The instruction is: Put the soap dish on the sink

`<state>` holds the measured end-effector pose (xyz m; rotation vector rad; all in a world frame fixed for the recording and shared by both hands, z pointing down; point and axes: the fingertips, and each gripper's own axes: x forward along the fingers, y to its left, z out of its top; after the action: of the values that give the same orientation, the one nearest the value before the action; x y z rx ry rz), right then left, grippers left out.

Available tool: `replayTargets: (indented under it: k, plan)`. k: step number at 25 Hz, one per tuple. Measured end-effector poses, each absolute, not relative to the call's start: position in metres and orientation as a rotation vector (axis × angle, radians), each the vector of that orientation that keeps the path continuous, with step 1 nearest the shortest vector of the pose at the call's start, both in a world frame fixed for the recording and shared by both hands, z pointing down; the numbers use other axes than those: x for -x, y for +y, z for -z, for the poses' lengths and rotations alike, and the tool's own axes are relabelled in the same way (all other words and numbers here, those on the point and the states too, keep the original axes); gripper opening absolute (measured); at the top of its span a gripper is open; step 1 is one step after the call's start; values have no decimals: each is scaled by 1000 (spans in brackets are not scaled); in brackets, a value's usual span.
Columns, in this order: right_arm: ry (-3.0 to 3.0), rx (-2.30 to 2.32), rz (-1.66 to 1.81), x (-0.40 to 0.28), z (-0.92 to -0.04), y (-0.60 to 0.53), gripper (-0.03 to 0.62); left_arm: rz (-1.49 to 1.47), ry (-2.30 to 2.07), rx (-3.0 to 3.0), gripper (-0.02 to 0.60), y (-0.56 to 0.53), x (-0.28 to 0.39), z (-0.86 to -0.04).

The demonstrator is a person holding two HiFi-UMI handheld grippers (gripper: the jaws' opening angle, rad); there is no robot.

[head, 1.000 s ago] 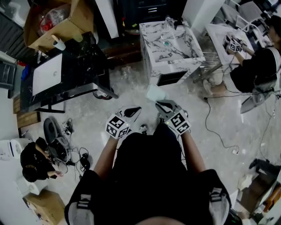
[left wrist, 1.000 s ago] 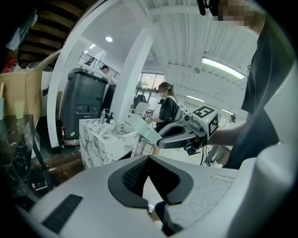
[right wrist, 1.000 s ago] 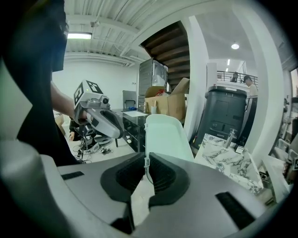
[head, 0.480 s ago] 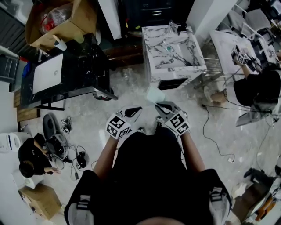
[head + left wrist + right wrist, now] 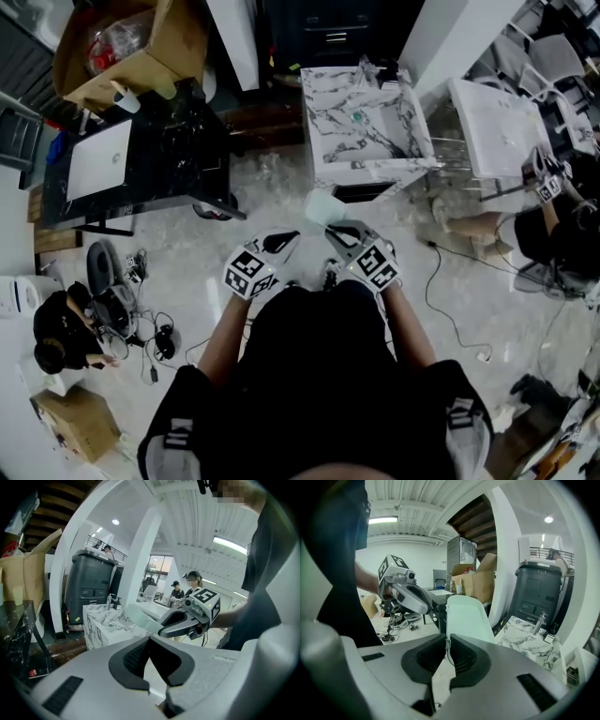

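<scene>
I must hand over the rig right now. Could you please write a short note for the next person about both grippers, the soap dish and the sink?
Left hand-held gripper: shut, nothing in it.
Right hand-held gripper: shut on the rim of the soap dish, which is held in the air, standing on edge.
Sink: ahead of the person, apart from the soap dish.
Done: the soap dish is picked up.
Left: bring it to the sink, set it on the top, open the jaws.

No readable text, brands or numbers, any print too small or blurred
</scene>
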<state>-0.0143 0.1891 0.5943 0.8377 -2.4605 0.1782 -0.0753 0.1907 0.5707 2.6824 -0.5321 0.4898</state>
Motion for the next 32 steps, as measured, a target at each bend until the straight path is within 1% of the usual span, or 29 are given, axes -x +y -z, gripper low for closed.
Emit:
replayTargets:
  k: [14,32]
  plan:
    - [-2467,-740,-188,-35,-599,175,20,-471,-639,-2634,-2,177,31,-572]
    - [-2498,-611,-195,-64,-615,173,20,-472,-762,-2592,-2,185,5,-583]
